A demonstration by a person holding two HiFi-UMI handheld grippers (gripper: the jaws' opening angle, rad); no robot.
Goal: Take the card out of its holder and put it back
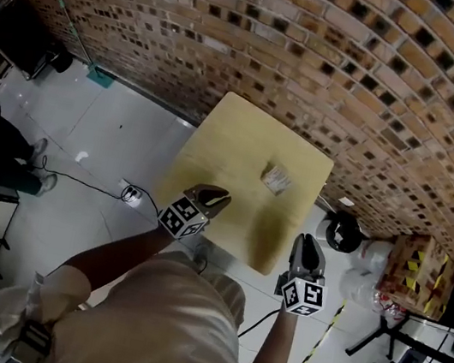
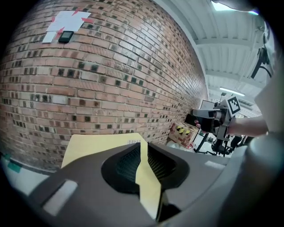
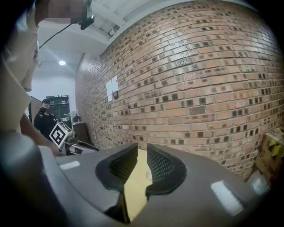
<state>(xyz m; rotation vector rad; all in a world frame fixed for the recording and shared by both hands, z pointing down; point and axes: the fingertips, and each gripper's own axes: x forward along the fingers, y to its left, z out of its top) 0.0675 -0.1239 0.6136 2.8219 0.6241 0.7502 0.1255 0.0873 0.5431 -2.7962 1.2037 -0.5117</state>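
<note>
Right gripper (image 1: 309, 241) short of card holder (image 1: 277, 177)

Beige shirt (image 1: 157, 329), grey claws (image 1: 214, 195) (image 1: 310, 245)

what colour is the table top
The table top is plain pale yellow, clearest in the head view.

The table top (image 1: 233, 147) looks smooth, matt and pale, like wood laminate. The card holder (image 1: 277, 177) on it is clear, glossy plastic. The brick wall (image 1: 319, 53) is rough and matt; the floor tiles (image 1: 104, 137) are smooth with a sheen. The left gripper (image 2: 142, 147) and right gripper (image 3: 141, 153) have matt grey plastic shells, with dark, ribbed pads (image 3: 160, 167).
</note>
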